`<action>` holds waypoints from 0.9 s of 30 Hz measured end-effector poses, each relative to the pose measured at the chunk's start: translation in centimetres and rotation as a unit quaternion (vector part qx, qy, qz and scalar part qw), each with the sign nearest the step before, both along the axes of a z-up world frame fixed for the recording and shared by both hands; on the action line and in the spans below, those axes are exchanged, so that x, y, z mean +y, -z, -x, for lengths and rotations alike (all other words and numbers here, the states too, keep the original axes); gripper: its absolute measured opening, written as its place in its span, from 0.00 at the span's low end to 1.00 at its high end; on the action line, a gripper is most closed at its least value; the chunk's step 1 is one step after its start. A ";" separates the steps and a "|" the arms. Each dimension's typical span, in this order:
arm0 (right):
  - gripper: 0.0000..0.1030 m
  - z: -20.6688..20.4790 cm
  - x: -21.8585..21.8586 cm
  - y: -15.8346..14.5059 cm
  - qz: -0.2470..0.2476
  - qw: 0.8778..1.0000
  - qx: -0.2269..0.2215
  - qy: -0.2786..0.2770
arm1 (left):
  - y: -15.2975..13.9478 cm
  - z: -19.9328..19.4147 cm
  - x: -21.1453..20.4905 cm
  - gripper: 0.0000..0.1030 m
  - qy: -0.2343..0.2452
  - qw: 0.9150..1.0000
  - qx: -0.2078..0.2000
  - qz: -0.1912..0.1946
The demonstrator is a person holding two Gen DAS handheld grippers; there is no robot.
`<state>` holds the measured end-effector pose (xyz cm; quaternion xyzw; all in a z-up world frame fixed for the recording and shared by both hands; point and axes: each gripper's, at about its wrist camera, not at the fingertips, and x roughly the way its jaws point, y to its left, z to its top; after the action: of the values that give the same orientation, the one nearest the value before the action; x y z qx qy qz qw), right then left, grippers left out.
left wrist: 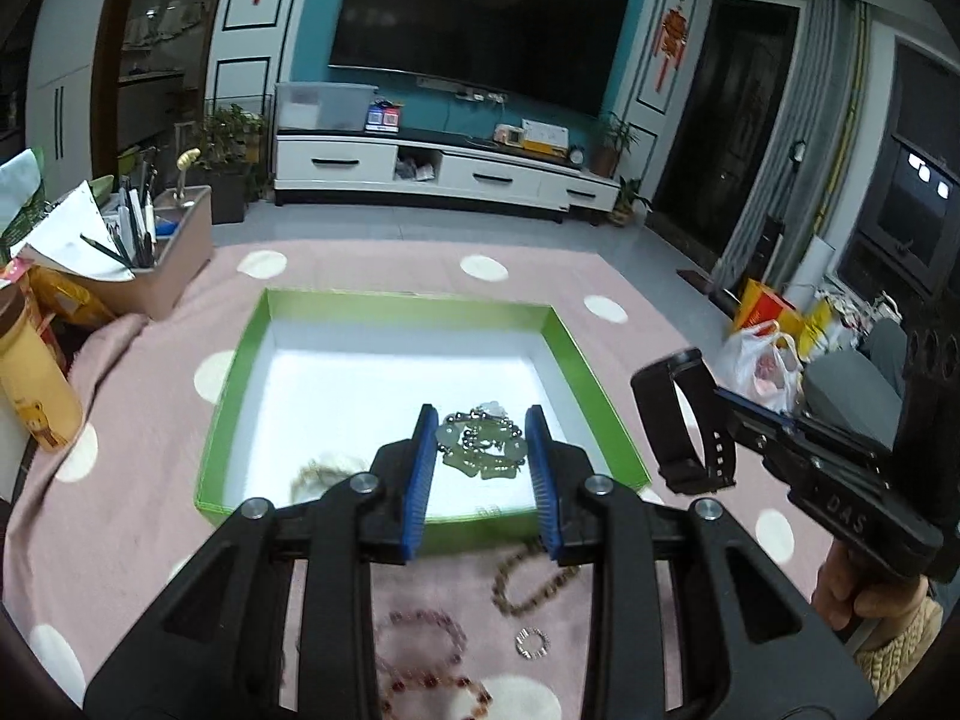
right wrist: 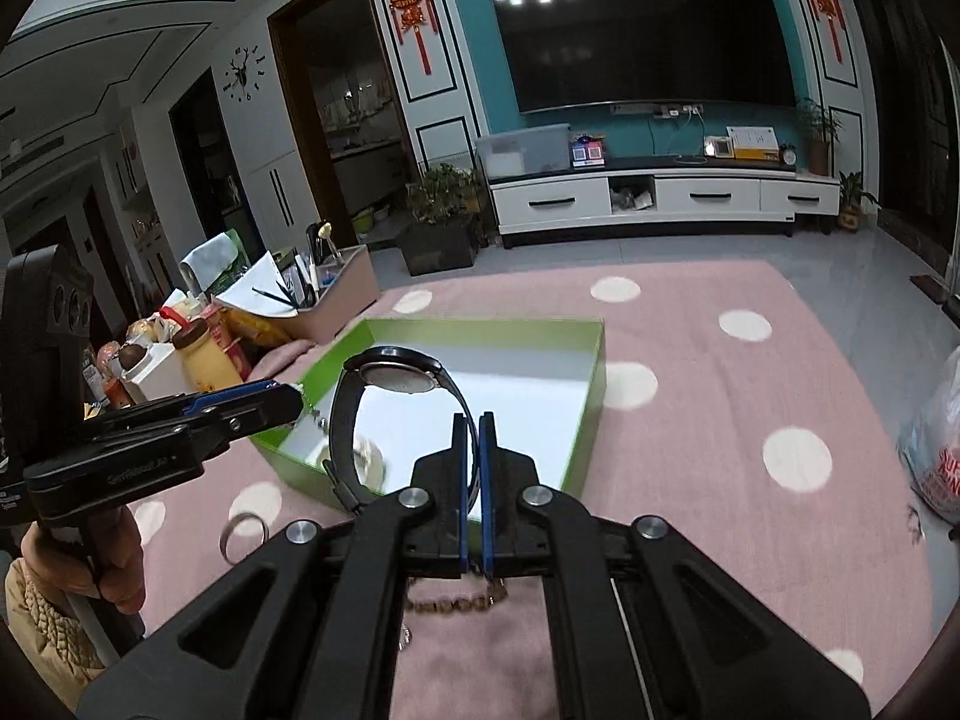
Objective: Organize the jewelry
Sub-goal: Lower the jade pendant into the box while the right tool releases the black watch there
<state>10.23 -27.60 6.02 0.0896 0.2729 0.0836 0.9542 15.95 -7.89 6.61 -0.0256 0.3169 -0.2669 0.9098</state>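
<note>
The left gripper (left wrist: 483, 420) has its jaws part-way apart around a green jade bracelet (left wrist: 483, 441), which sits between the blue pads over the near part of the green box (left wrist: 237, 372). Whether the pads press on it I cannot tell from this view. From the right wrist view, a thin chain dangles just below the left jaw tips, over the box's near-left corner.

The right gripper (right wrist: 473, 417) has its jaws clenched on the strap of a black watch (right wrist: 396, 375). The watch loops up and left of the jaws, its face tilted, above the box's white floor.

Inside the box, left of the left jaws, lies a blurred pale bracelet (left wrist: 327, 468).

On the pink dotted cloth (left wrist: 150, 420), below and behind the left jaws, lie a brown bead bracelet (left wrist: 528, 582), a small silver ring (left wrist: 531, 642), and a pink bead bracelet (left wrist: 420, 642) with a dark red one (left wrist: 438, 693) just beside it. Left of the right jaws, a silver bangle (right wrist: 243, 534) rests on the cloth, near the box's front wall.

A hand (left wrist: 864, 588) holds the right gripper's handle.
</note>
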 end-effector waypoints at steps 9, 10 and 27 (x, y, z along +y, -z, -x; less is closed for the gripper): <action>0.03 -4.6 1.0 1.0 0.013 1.000 0.023 0.007 | 0.8 -4.4 -0.3 0.29 -0.040 0.999 0.005 -0.021; 0.03 -5.1 1.0 1.2 0.013 1.000 0.026 0.009 | 1.1 -4.9 -0.5 0.29 -0.044 0.999 0.008 -0.026; 0.09 -9.7 1.3 5.9 0.016 0.995 0.095 0.026 | 7.0 -9.7 -3.1 0.29 -0.064 0.993 0.080 -0.065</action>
<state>19.94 -26.35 0.16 0.0891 0.3610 0.0459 0.9271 25.62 -10.96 -0.40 -0.0082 0.4033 -0.1844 0.8963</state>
